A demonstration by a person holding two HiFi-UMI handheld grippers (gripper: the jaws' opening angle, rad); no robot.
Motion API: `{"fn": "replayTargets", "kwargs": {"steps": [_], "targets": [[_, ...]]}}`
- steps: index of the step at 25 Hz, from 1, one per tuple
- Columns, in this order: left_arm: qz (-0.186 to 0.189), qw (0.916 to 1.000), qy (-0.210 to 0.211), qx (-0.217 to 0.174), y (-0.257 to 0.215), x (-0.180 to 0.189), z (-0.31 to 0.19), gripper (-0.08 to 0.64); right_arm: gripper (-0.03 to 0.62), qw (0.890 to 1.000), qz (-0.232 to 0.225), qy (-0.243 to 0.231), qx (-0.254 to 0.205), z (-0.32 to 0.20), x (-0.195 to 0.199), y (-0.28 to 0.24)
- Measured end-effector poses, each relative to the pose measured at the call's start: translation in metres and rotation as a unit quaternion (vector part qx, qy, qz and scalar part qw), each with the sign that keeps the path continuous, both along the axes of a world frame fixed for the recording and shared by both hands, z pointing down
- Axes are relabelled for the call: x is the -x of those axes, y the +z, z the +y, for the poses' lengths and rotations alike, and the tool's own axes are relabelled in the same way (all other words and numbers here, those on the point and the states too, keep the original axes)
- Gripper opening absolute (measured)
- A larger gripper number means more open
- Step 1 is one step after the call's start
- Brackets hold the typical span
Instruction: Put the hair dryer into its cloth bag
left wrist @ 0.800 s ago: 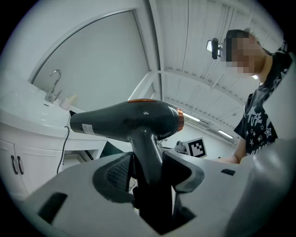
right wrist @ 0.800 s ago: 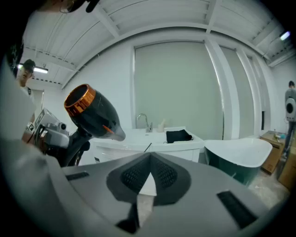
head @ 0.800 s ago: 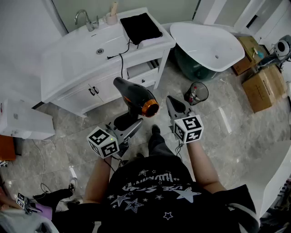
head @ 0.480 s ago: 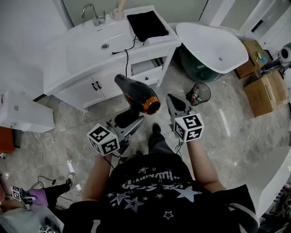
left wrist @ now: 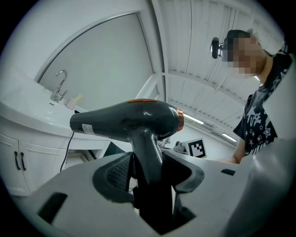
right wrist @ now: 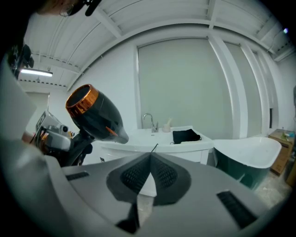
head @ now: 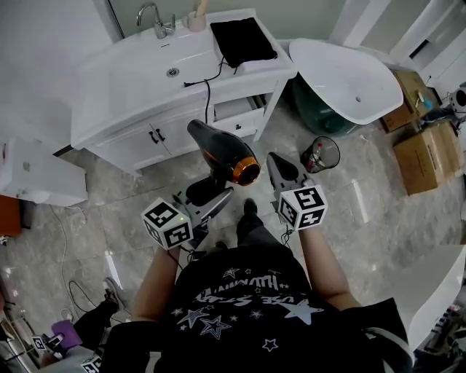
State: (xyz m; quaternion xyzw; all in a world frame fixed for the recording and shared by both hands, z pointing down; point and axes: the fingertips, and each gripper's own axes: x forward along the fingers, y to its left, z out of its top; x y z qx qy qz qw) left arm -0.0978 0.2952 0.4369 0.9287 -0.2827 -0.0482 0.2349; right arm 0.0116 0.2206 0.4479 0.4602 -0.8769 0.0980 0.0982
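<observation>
A black hair dryer (head: 222,151) with an orange ring round its nozzle is held up in the air by its handle, with my left gripper (head: 207,200) shut on that handle (left wrist: 150,162). In the right gripper view the hair dryer (right wrist: 95,115) shows at the left, nozzle toward the camera. Its cord (head: 205,95) runs up to the vanity top. The black cloth bag (head: 242,41) lies flat on the right end of the white vanity (head: 131,80); the bag (right wrist: 186,135) is small in the right gripper view. My right gripper (head: 280,169) is shut and holds nothing, just right of the dryer.
A sink with a tap (head: 156,18) is set in the vanity. A white bathtub (head: 342,76) stands to the right, with a small bin (head: 320,154) on the floor before it. Cardboard boxes (head: 426,149) sit at far right. A white box (head: 33,178) is at left.
The view has shifted slightly, so the vanity and tub sit a little more to the right. Both grippers and the dryer keep their places relative to each other.
</observation>
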Motion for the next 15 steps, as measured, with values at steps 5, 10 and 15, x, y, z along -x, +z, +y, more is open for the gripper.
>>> {"fn": "replayTargets", "kwargs": {"steps": [5,10,15], "targets": [[-0.001,1.0,-0.004,0.006,-0.003,-0.005,-0.028,0.216,0.006,1.0,-0.011,-0.004,0.008,-0.032,-0.004,0.0],[-0.002,0.9999,-0.01,0.003,-0.01,-0.018,-0.072,0.216,0.006,1.0,-0.015,-0.015,0.006,-0.082,-0.016,-0.004],[-0.005,0.9999,-0.013,0.006,-0.01,-0.036,-0.113,0.216,0.006,1.0,-0.017,-0.026,0.003,-0.135,-0.031,-0.007]]}}
